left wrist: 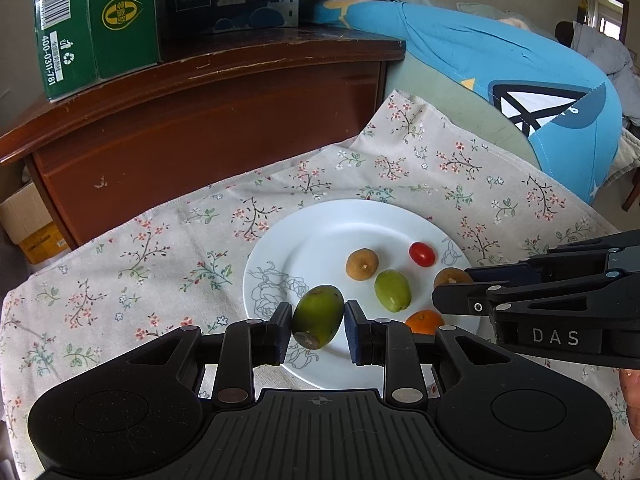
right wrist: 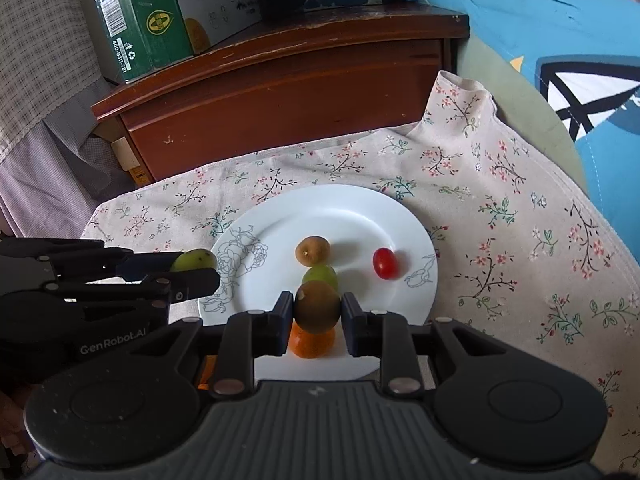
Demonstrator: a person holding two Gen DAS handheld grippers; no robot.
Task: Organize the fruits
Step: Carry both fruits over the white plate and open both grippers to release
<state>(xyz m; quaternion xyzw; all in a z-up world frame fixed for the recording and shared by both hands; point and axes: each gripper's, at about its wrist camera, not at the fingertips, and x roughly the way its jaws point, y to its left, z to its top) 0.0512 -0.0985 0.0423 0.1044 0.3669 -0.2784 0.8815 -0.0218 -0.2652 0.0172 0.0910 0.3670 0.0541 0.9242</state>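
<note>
Gripping a dark green fruit (left wrist: 318, 316) between its pads, the left tool (left wrist: 318, 330) hangs over the near-left rim of the white plate (left wrist: 320, 220), the fruit clear of the plate's surface. From the right wrist view that same fruit (right wrist: 194, 260) shows at the plate's left edge, pinched at the tip of the left tool (right wrist: 200, 276). The plate sits on a flowered cloth (left wrist: 160, 248) that covers the surface below it. Lying on the plate, from left to right, are a brown round fruit (left wrist: 362, 264), a light green fruit (left wrist: 392, 290) just in front of it, an orange fruit (left wrist: 424, 320) at the near rim, and a red cherry tomato (left wrist: 422, 254) well apart toward the right. The right tool (right wrist: 317, 312) is closed on a second brown round fruit (right wrist: 317, 306), held above the orange fruit (right wrist: 312, 344) and in front of the light green one (right wrist: 320, 274). In the left wrist view this held fruit (left wrist: 452, 278) peeks out at the tip of the right tool (left wrist: 456, 288). Behind the cloth stands a wooden cabinet (left wrist: 200, 120) with a green carton (left wrist: 92, 28) on top.
</note>
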